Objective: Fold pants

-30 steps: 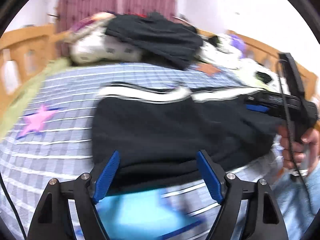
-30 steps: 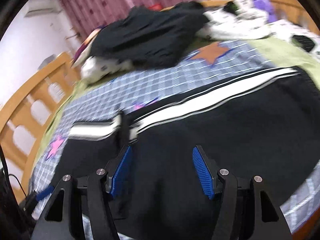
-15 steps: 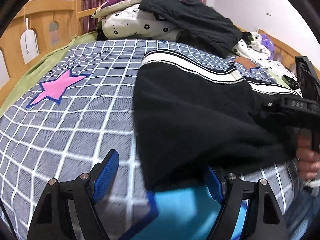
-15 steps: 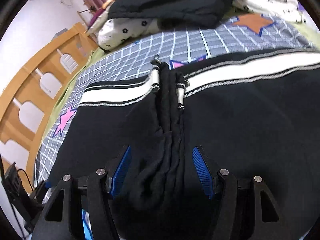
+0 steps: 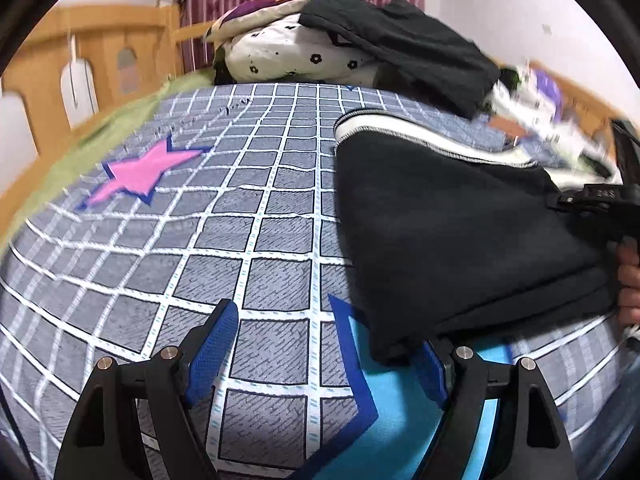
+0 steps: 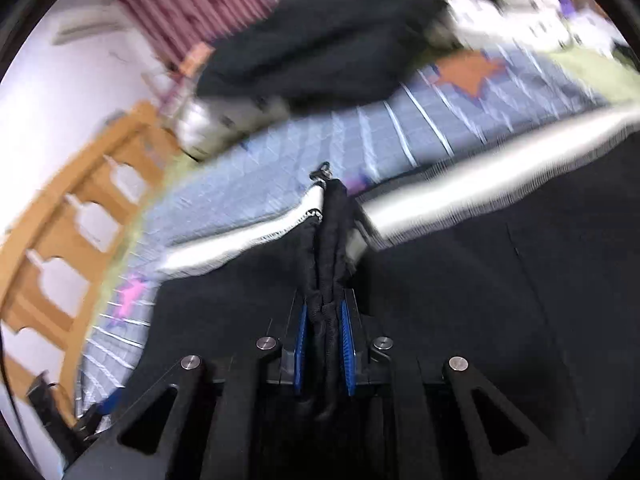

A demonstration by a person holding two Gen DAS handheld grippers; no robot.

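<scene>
Right gripper [image 6: 323, 344] clamped tight on bunched fold of black pants with white side stripe [image 6: 460, 300], blue pads nearly meeting around fabric. Left gripper [image 5: 320, 354] spread wide, holding nothing, right pad tucked under pants' near corner. Pants [image 5: 452, 232] lie folded on grey checked bedsheet with pink star [image 5: 256, 240], toward bed's right side. Dark clothes heaped on floral pillow [image 5: 296, 54] at bed's far edge.
</scene>
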